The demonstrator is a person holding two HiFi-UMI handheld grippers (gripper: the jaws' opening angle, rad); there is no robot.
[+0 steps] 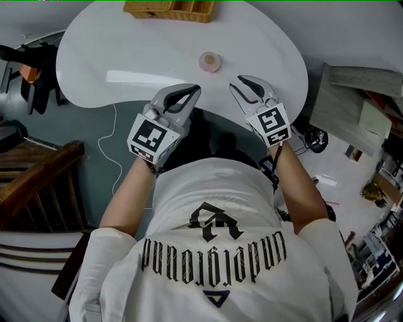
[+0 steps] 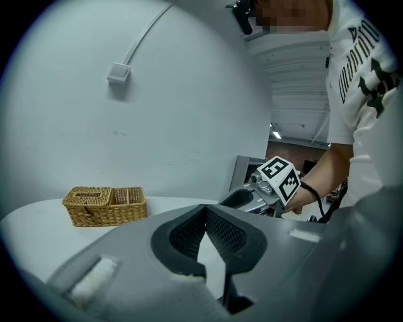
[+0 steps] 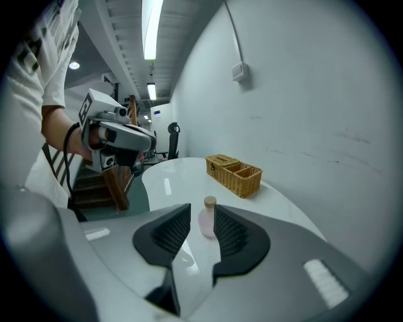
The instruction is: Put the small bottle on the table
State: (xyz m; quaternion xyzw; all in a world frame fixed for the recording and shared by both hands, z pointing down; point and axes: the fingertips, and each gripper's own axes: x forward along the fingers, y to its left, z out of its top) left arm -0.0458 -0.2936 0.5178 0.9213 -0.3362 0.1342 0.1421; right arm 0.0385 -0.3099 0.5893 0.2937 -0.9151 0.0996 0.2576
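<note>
The white table (image 1: 126, 56) fills the upper half of the head view, with a wicker basket (image 1: 170, 9) at its far edge; the person stands at the near edge with both grippers held over it, the left gripper (image 1: 194, 90) and the right gripper (image 1: 238, 82) side by side and pointing away from the body; the small bottle (image 1: 210, 61) stands on the bare tabletop beyond both sets of tips, between the lines of the two tools and well short of the basket; it touches neither gripper. In the head view the two tips look about equally near it, yet only the right gripper is aimed at it: in the right gripper view the pink bottle appears in the gap between the jaws, but farther off, out past the tips on the table; the jaws stand apart and the pads press on nothing, so that gripper is released and empty. The left gripper's jaws meet at their tips with nothing caught between them, and its own view does not show the bottle. The bottle is upright, its long axis vertical, the tan cap pointing up; judged from this, it is already placed, and a straight pull-back along the right gripper's own line should leave it standing.
</note>
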